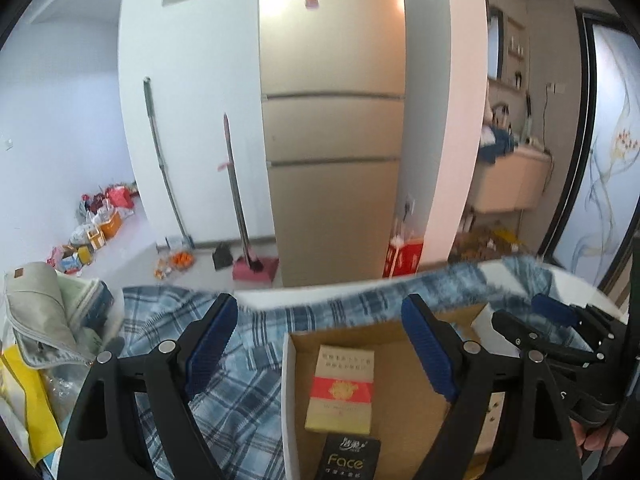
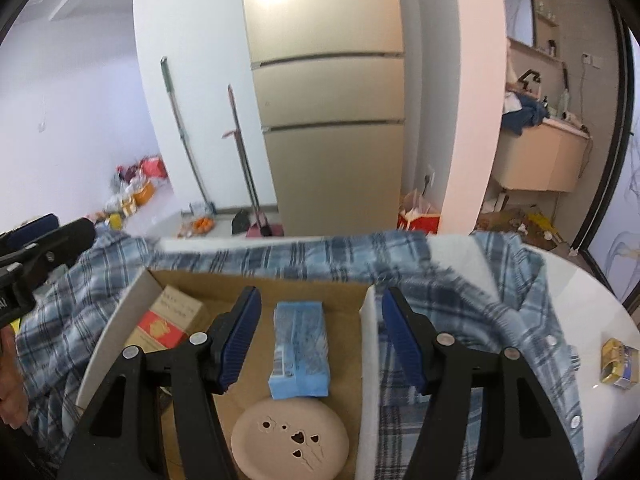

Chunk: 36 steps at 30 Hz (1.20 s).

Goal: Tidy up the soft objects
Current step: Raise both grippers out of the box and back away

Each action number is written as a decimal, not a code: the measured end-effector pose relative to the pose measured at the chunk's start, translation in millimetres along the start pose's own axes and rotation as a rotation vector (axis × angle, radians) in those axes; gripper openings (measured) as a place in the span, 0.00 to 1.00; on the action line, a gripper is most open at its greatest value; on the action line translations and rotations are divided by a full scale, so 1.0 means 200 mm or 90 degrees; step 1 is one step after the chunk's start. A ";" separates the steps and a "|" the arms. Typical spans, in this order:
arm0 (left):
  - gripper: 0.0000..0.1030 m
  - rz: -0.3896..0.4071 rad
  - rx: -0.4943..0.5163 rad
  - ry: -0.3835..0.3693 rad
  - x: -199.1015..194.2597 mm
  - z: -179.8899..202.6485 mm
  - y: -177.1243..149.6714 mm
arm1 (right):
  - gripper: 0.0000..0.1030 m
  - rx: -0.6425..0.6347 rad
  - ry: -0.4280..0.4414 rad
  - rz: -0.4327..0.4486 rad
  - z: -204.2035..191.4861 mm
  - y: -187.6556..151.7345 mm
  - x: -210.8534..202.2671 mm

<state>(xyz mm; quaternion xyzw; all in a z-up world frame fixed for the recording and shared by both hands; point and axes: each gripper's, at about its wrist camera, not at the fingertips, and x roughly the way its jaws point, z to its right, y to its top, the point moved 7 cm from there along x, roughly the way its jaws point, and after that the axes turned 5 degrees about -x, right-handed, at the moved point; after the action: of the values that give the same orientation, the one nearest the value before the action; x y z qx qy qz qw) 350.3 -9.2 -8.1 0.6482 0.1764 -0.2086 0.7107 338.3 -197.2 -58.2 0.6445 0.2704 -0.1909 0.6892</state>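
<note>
Both jaws stand apart and grip nothing: the left hand-held gripper (image 1: 320, 344) hangs with its blue pads wide over the near left part of the cardboard box (image 2: 256, 280), and the right hand-held gripper (image 2: 318, 336) hangs, less widely parted, over the box's right part. The plaid shirt (image 2: 460, 288) is the soft thing that seems to be in hand. It lies spread on the white table (image 2: 592, 280) under and around the box, its long stretch running left to right along the far edge of the box, from a bunched mass on the left to the buttoned front on the right. From the left hand-held gripper the cloth lies just to the left and ahead, partly beneath its left finger (image 1: 208, 340); from the right hand-held gripper the buttoned front lies just to the right, under its right finger (image 2: 404, 340). So each hand is nearer its own end of the shirt, and neither has a fold between its pads. Inside the box are a tan and red packet (image 1: 340, 388), a black packet (image 1: 346, 460), a blue tissue pack (image 2: 300, 352) and a pink perforated dish (image 2: 290, 444), so a reach for the cloth likely has to go outward, past the box walls, not down.
</note>
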 end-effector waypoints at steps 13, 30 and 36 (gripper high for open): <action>1.00 0.143 -0.029 0.000 -0.31 0.02 0.16 | 0.97 -0.009 -0.075 0.141 0.04 0.16 -0.24; 1.00 0.183 -0.009 0.010 -0.56 0.10 0.23 | 0.99 -0.019 -0.090 0.163 -0.06 0.27 -0.57; 1.00 0.166 -0.024 0.010 -0.64 0.11 0.24 | 0.99 -0.013 -0.098 0.182 -0.05 0.27 -0.71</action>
<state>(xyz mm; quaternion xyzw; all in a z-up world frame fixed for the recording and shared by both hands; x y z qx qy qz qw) 266.0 -17.9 102.3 0.6539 0.0997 -0.1061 0.7424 259.1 -193.9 71.1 0.6528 0.1241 -0.1372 0.7346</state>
